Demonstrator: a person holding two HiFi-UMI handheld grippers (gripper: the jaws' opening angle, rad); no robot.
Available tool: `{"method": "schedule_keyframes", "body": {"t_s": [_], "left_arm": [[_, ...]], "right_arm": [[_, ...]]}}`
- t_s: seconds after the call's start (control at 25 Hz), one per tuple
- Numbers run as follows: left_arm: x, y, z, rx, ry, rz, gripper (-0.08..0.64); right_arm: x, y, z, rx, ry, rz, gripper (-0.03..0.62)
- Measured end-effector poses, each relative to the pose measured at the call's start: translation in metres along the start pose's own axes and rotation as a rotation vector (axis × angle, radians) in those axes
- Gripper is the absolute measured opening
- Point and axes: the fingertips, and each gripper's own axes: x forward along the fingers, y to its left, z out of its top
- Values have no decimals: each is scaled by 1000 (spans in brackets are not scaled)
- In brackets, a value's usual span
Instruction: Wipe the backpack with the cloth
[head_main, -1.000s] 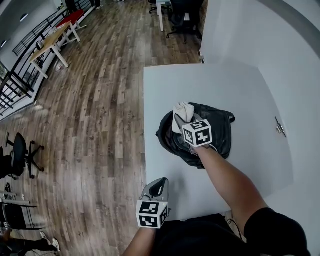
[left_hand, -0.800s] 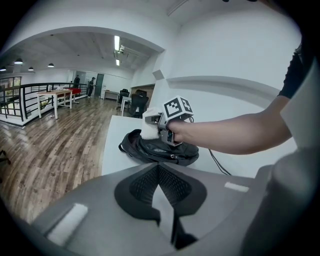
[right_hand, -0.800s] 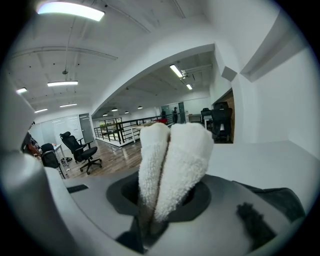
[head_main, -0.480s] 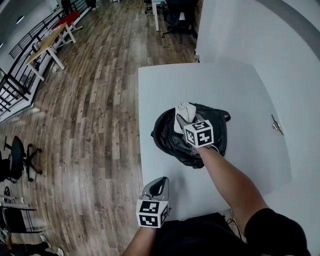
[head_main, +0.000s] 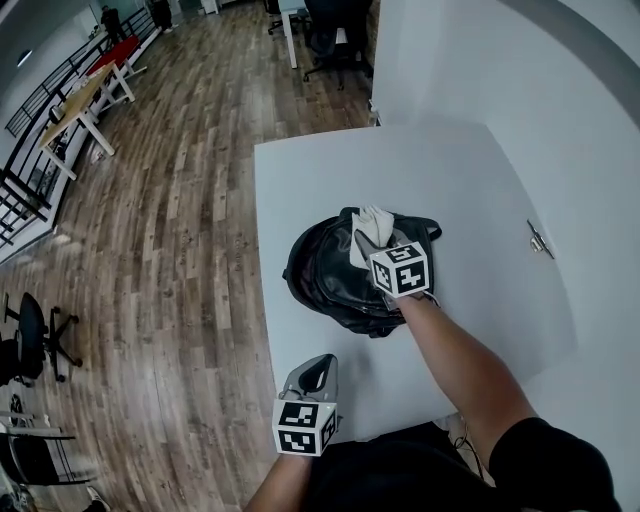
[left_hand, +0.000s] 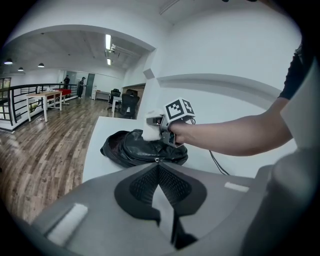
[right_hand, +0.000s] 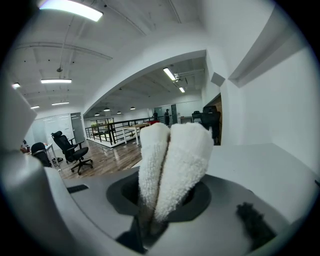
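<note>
Cloth is clamped in my right gripper at the backpack's far-right end; unwiped surface lies left. Left gripper idles near, closed, empty.

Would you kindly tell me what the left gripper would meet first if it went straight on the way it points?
Probably the backpack lying on the table: it sits dead ahead of the left gripper, with only bare tabletop between.

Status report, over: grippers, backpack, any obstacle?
Right gripper shut on cloth, over backpack. Left gripper shut, empty, by near edge of table. Nothing in the way; small metal piece lies well aside.
</note>
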Motion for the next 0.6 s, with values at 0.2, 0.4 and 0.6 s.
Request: {"method": "schedule_keyframes", "body": {"t_s": [0.2,0.4,0.6], "left_arm": [[6,-12,1,20,10,-23,8],[11,-23,2,39,10,-43,8],[14,-34,6,57,20,-63,8]], "right_arm": [[-16,-20,1,6,-9,-33,98],[-36,-38,1,12,-20,-64,98],[-55,-58,-1,17,-27,-102,98]]}}
